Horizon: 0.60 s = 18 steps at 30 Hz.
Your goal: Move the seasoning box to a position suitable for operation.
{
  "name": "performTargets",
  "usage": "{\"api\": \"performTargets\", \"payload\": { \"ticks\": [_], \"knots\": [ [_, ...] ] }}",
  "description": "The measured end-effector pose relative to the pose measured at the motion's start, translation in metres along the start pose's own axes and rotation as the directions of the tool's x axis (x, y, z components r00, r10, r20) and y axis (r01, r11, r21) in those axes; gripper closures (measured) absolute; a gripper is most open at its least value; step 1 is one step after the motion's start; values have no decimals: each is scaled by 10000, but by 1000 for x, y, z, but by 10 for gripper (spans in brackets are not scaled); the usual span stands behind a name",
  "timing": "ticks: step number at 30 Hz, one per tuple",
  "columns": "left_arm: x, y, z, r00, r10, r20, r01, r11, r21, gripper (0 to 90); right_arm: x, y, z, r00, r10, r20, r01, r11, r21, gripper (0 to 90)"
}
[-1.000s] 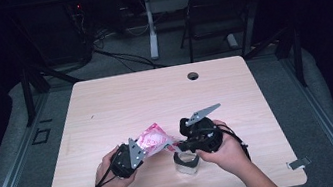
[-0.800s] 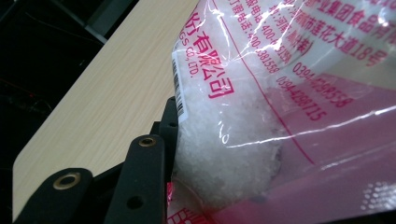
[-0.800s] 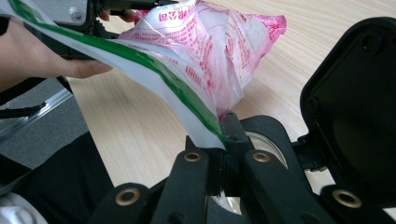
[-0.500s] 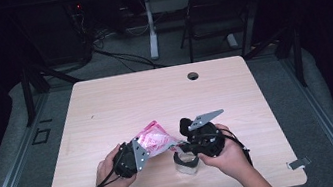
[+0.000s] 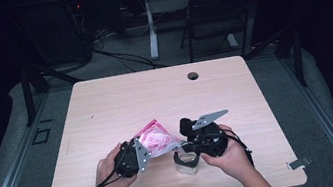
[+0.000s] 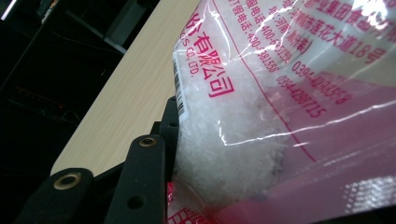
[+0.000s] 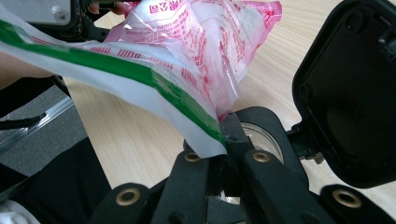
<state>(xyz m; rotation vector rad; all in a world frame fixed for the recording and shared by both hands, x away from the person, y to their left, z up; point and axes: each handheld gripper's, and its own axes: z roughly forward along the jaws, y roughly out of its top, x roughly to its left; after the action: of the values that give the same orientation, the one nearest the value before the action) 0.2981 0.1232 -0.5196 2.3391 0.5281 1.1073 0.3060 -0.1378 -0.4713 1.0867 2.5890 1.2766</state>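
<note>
Near the table's (image 5: 105, 103) front edge, the bag (image 5: 158, 140) is clamped between both grippers, left gripper (image 5: 139, 154) and right gripper (image 5: 186, 145), above the jar (image 5: 186, 162).

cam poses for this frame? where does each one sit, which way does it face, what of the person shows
High view: above the person's side, facing forward and down at the table; forearms, left gripper, right gripper.
Left gripper view: on the left gripper, facing the pink bag against its jaws.
Right gripper view: on the right gripper, pinching the bag's corner above a jar.
All share the bag.
</note>
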Motion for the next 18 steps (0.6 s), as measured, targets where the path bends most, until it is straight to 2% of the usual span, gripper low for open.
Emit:
{"api": "performTargets", "payload": {
  "ticks": [13, 17, 18],
  "knots": [
    [-2, 5, -5, 9960, 646, -612, -644, 9979, 57, 660, -1, -4, 1, 9999, 75, -118, -74, 10000, 46, 900],
    [-3, 7, -6, 9948, 721, -725, -722, 9974, 12, 660, 0, -5, 1, 9998, 141, -159, -141, 9999, 0, 900],
    [-2, 7, -7, 9933, 868, -767, -863, 9962, 103, 660, -1, -5, 1, 9998, 133, -151, -133, 9999, -19, 900]
  ]
}}
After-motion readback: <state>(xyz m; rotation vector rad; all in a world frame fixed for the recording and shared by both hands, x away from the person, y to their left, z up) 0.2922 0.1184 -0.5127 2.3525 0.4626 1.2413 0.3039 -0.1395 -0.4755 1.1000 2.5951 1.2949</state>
